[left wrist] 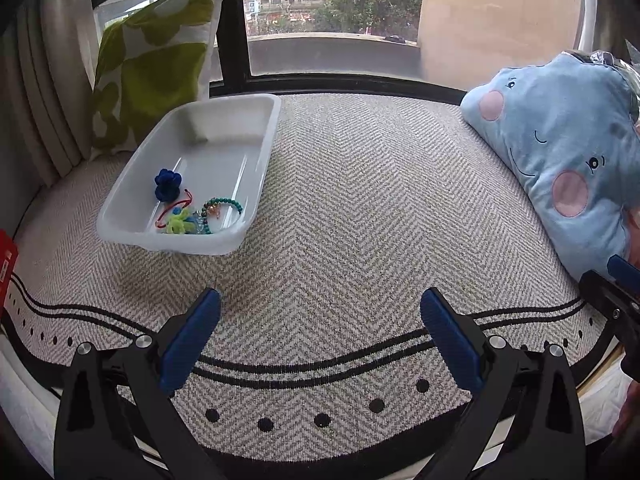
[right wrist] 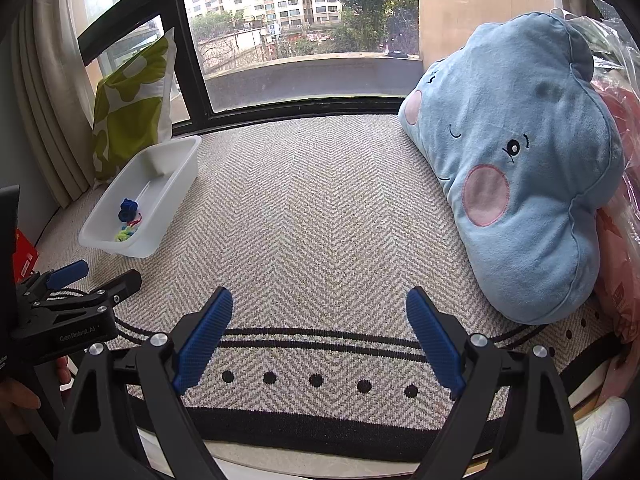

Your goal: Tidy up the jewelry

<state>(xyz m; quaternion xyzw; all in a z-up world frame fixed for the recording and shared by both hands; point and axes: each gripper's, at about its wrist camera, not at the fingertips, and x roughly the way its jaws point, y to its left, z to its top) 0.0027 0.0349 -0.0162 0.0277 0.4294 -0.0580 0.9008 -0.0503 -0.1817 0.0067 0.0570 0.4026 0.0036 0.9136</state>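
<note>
A white plastic tray sits on the woven rug at the left, near the window. In it lie a dark blue flower piece, a red cord, a lime green piece and a green bead bracelet. The tray also shows in the right wrist view, far left. My left gripper is open and empty, low over the rug's front border, well short of the tray. My right gripper is open and empty over the rug's front border. The left gripper also shows in the right wrist view.
A blue cloud-face cushion leans at the right of the rug. A green and white pillow stands behind the tray against the curtain. The herringbone rug covers the window seat; its black striped border runs along the front edge. A red object sits at far left.
</note>
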